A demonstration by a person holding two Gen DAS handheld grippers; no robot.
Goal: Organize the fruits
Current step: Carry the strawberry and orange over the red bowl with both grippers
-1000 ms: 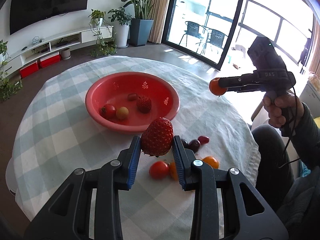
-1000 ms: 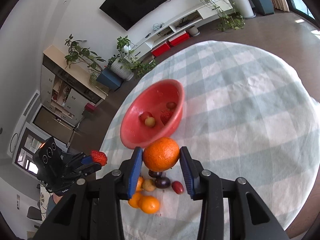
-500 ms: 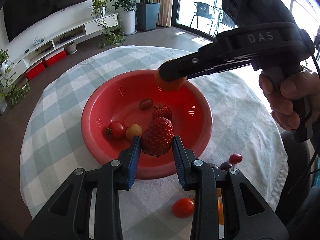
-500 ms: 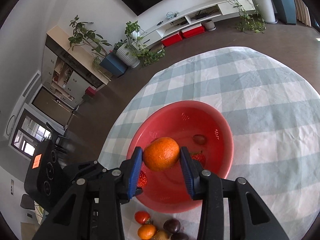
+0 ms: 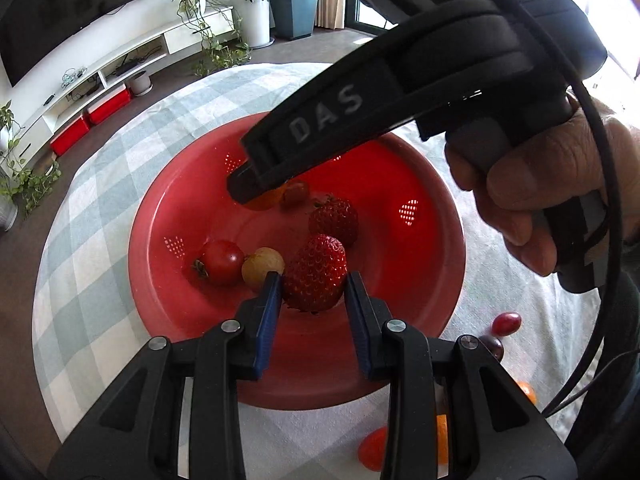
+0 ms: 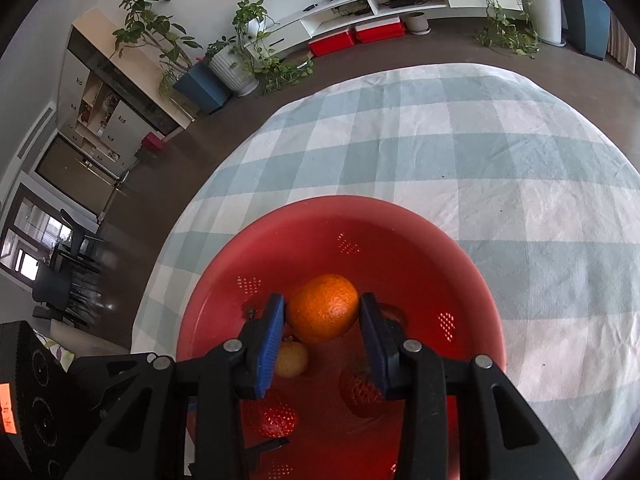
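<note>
Fruits: a strawberry [image 5: 315,272] sits clamped between the blue pads of the left claw [image 5: 314,300], low in the centre of the left wrist frame, hanging over the near part of the red bowl [image 5: 160,208]. Just behind the left pad lie a pale round fruit [image 5: 262,268] and a tomato [image 5: 220,266], touching each other on the bowl floor. A second strawberry [image 5: 334,220] lies a little farther in, right of centre. Outside the bowl, at the lower right, loose fruit rests on the checked cloth [image 5: 100,184] of the counter: two dark red grapes [image 5: 506,323], an orange piece and a red one partly hidden by the claw's frame.

In the right wrist frame the right claw [image 6: 322,318] grips an orange [image 6: 323,307] at mid-width, held above the bowl's middle. In the left view that claw crosses the upper frame, its side lettered "DAS" [image 5: 326,114] in grey, with a hand [image 5: 536,196] around its handle at the right edge.

Farther back stand a low white shelf with red boxes [image 5: 92,118] and potted plants [image 5: 256,4].
</note>
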